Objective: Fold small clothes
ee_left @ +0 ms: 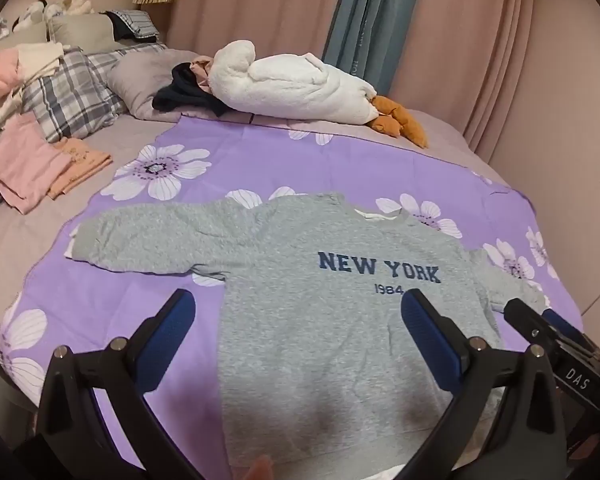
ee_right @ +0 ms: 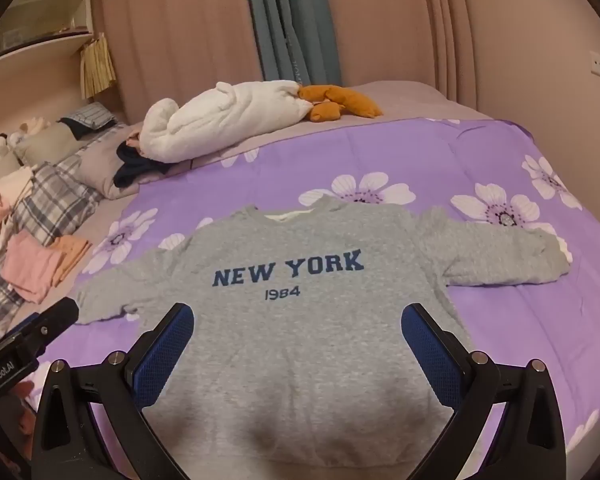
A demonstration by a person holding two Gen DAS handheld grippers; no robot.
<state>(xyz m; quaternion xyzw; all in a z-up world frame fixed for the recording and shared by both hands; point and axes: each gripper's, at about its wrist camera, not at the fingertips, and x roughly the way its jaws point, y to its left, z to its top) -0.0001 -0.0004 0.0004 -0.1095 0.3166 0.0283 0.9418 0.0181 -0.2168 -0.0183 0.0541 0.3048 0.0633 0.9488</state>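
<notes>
While both tools hover low over the hem end, nothing is gripped yet. Left gripper (ee_left: 296, 320) has its jaws spread wide w/ blue pads (ee_left: 168, 336) apart and empty; right gripper (ee_right: 298, 320) is the same, wide open, holding nothing. Each shows at the edge of the other's view, so they sit side by side near the garment's bottom.

Just ahead, the grey sweatshirt (ee_right: 300, 320) lies face up and flat on the purple floral sheet (ee_right: 480, 152), "NEW YORK 1984" print readable, both sleeves stretched out sideways, neckline pointing away. No fold is visible in it, so I'd judge this as the start: garment laid out, first fold not yet made.

Next move probably needs one gripper to close on a sleeve cuff or side edge and bring it across the body, w/ the other pinning the fabric so it doesn't drag. Thick knit may bunch.

Farther off, to the left, a folded pink and orange stack (ee_left: 40, 164) sits by the plaid pillow (ee_left: 72, 96). Beyond the sheet, a white plush goose (ee_right: 224, 120) lies across the bed, then pink curtains (ee_left: 260, 4).
</notes>
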